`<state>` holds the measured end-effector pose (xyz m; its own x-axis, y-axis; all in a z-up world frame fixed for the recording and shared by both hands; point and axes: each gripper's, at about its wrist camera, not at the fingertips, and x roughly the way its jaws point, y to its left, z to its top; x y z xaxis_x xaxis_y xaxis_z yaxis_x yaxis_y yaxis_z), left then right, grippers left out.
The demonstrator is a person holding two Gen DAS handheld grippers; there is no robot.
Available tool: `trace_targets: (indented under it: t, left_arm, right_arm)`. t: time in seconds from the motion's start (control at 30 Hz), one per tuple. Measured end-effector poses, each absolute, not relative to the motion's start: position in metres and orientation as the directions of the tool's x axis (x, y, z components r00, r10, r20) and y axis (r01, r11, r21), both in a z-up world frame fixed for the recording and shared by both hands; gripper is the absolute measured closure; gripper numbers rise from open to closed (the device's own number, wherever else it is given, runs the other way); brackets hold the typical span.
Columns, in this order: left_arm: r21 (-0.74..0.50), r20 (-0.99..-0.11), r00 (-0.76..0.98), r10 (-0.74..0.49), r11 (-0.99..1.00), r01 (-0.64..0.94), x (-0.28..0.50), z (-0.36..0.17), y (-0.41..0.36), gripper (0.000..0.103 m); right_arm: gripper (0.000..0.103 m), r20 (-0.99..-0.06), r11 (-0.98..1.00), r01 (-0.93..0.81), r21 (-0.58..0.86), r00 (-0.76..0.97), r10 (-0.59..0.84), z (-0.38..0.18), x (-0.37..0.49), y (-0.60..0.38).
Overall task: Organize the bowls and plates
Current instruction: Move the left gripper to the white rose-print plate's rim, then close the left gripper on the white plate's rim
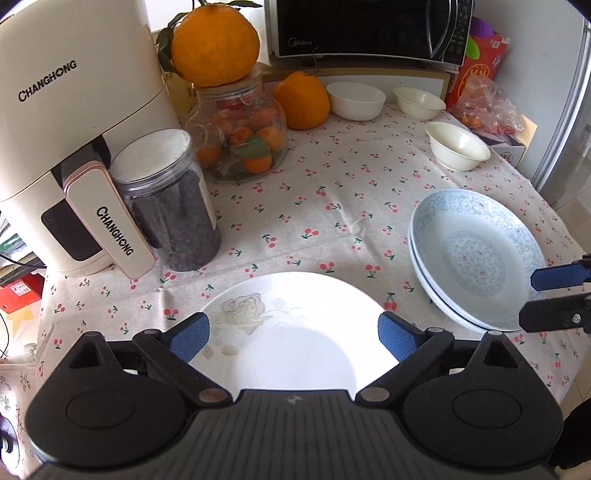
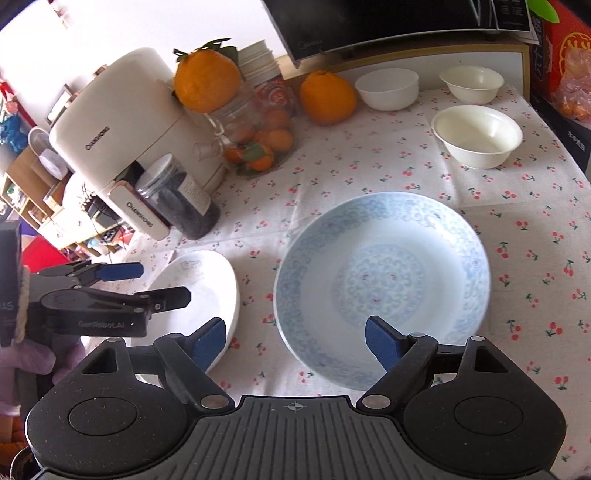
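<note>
A white plate with a faint flower print (image 1: 295,354) lies on the cherry-print tablecloth right below my left gripper (image 1: 293,328), which is open with nothing touching its blue pads. To the right, two blue-patterned plates (image 1: 476,258) are stacked. My right gripper (image 2: 295,328) hangs open over the near rim of that blue stack (image 2: 384,284), gripping nothing. Three white bowls (image 2: 388,88) (image 2: 472,83) (image 2: 476,134) stand apart at the back right. The right wrist view also shows the white plate (image 2: 207,273) and the left gripper (image 2: 166,282).
A cream air fryer (image 1: 74,147), a dark-filled jar (image 1: 170,206) and a glass jar of oranges (image 1: 240,136) crowd the left. A loose orange (image 1: 301,99) and a microwave (image 1: 369,29) sit at the back. A red box and bag (image 1: 484,99) are at the right corner.
</note>
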<state>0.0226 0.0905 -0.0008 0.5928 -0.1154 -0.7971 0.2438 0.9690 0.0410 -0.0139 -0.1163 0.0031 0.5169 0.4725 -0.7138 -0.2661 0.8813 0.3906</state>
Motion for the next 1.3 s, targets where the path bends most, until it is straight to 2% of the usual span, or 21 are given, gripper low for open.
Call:
trace_targets:
  t: [0.37,0.57,1.0,1.3]
  left_arm:
    - [0.039,-0.8,0.58,-0.154,0.951,0.307,0.019,-0.019,0.131,0.006]
    - [0.029,-0.81,0.555,-0.189,0.933,0.359,0.018,-0.025,0.138,0.01]
    - [-0.009,-0.821,0.534,-0.203,0.939,0.343,0.019,-0.026,0.151,0.027]
    - [-0.013,-0.847,0.502,-0.177,0.95,0.313,0.022,-0.033,0.158,0.047]
  right_arm:
    - [0.018,-0.661,0.817,-0.399,0.416,0.485,0.573,-0.015,-0.039,-0.06]
    - [0.016,-0.654,0.809,-0.415,0.417,0.482,0.584,-0.027,-0.041,-0.041]
    - [0.016,-0.665,0.811,-0.435,0.391,0.476,0.575,-0.047,-0.033,-0.016]
    - [0.016,-0.667,0.817,-0.439,0.373,0.485,0.565,-0.052,-0.028,-0.006]
